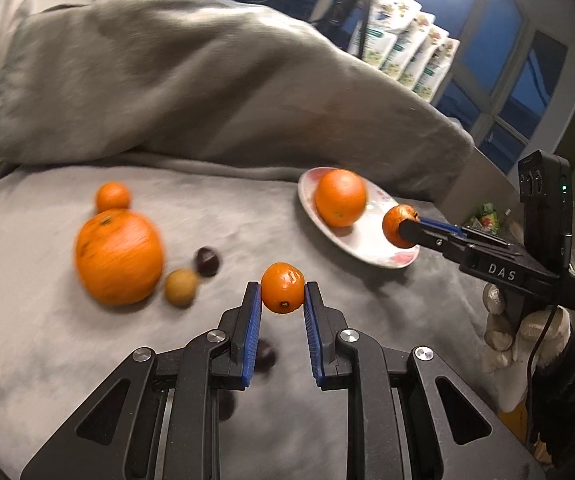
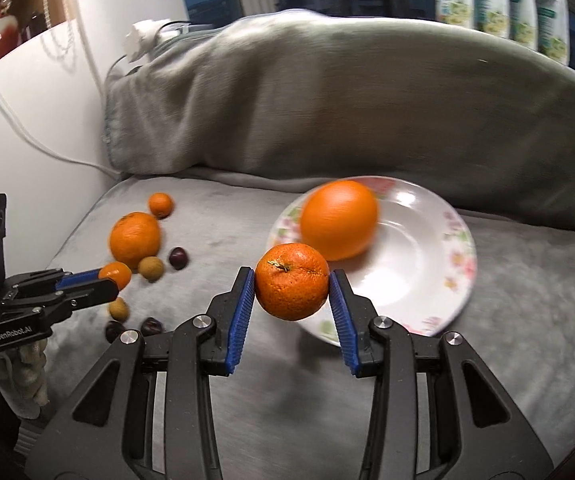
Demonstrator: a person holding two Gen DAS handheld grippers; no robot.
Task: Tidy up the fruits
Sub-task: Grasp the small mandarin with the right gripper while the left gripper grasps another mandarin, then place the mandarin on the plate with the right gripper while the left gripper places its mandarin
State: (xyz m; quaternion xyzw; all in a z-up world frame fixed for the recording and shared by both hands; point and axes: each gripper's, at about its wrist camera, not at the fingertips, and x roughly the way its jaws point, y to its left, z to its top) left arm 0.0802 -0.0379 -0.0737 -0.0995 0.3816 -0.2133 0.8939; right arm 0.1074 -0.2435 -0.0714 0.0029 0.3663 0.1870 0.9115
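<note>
My left gripper (image 1: 282, 294) is shut on a small orange kumquat (image 1: 282, 288), lifted above the grey cushion; the same gripper (image 2: 105, 280) and kumquat (image 2: 116, 273) show at the left of the right wrist view. My right gripper (image 2: 292, 286) is shut on a mandarin (image 2: 291, 281), held just in front of the flowered plate (image 2: 427, 264); in the left wrist view this gripper (image 1: 401, 228) carries the mandarin (image 1: 395, 224) over the plate's (image 1: 367, 240) near rim. A big orange (image 2: 339, 219) lies in the plate.
On the cushion at left lie a large orange (image 1: 118, 256), a small orange (image 1: 112, 197), a tan round fruit (image 1: 180, 286) and dark chestnut-like fruits (image 1: 206, 261). A grey-blanketed backrest (image 2: 327, 100) rises behind. A white wall (image 2: 27, 120) with cables stands left.
</note>
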